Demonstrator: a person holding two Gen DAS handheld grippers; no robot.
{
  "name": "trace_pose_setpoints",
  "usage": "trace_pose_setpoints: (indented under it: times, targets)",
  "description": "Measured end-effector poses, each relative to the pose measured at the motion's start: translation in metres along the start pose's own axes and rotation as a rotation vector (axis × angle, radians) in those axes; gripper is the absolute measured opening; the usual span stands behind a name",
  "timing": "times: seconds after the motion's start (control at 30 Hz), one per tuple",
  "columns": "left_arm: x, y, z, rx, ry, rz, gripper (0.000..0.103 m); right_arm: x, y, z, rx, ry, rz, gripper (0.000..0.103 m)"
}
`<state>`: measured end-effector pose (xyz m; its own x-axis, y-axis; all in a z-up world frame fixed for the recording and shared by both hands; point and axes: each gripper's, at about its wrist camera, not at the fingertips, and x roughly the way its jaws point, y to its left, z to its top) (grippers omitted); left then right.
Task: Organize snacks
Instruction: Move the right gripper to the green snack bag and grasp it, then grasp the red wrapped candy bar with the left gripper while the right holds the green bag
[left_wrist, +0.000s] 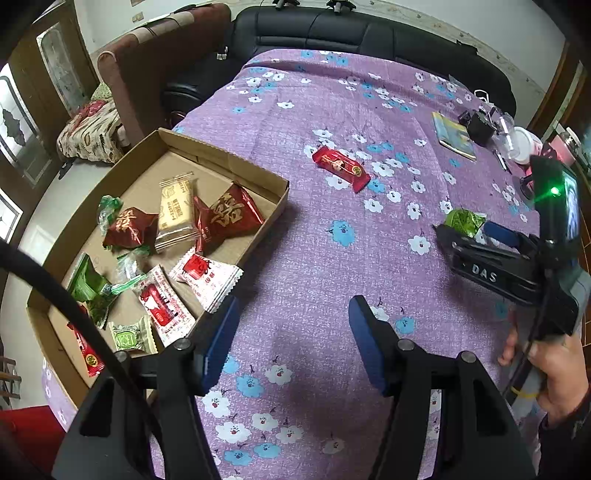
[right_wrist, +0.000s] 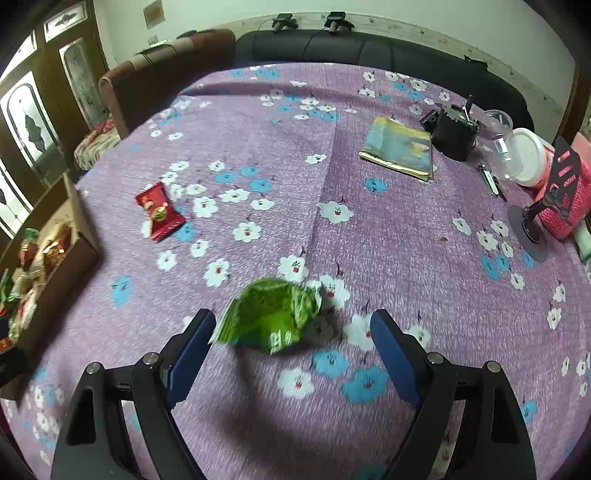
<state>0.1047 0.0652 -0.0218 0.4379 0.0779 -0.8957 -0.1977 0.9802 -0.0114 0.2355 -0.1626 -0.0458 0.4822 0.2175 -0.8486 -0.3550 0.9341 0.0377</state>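
Right claw (right_wrist: 291, 332) gapes wide around a green snack packet (right_wrist: 273, 317) lying mid-surface; left claw (left_wrist: 291, 332) hangs half-open and empty beside the cardboard tray (left_wrist: 258, 229).

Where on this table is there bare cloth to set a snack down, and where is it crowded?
Free: the cloth between the red snack, green packet and booklet. Crowded: the cardboard tray of snacks and the far right corner by the white tub.
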Motion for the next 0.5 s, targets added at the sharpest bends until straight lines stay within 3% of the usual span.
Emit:
trace_pose_setpoints:
  times: [0.1, 0.17, 0.33, 0.5]
  targets:
    - [-0.001, -0.002, 0.001, 0.005, -0.003, -0.003, 0.063, 0.005, -0.002, 0.003, 0.013, 0.012, 0.013, 0.082]
    - [-0.001, -0.004, 0.001, 0.009, 0.001, -0.003, 0.063, 0.012, -0.002, 0.004, 0.007, 0.049, 0.012, 0.071]
    - [0.000, -0.008, 0.001, 0.020, 0.006, -0.003, 0.063, 0.011, -0.006, 0.001, 0.020, 0.036, 0.002, 0.055]
    - [0.000, -0.012, -0.003, 0.035, 0.009, -0.002, 0.063, 0.005, -0.020, -0.004, 0.058, 0.033, 0.029, 0.051]
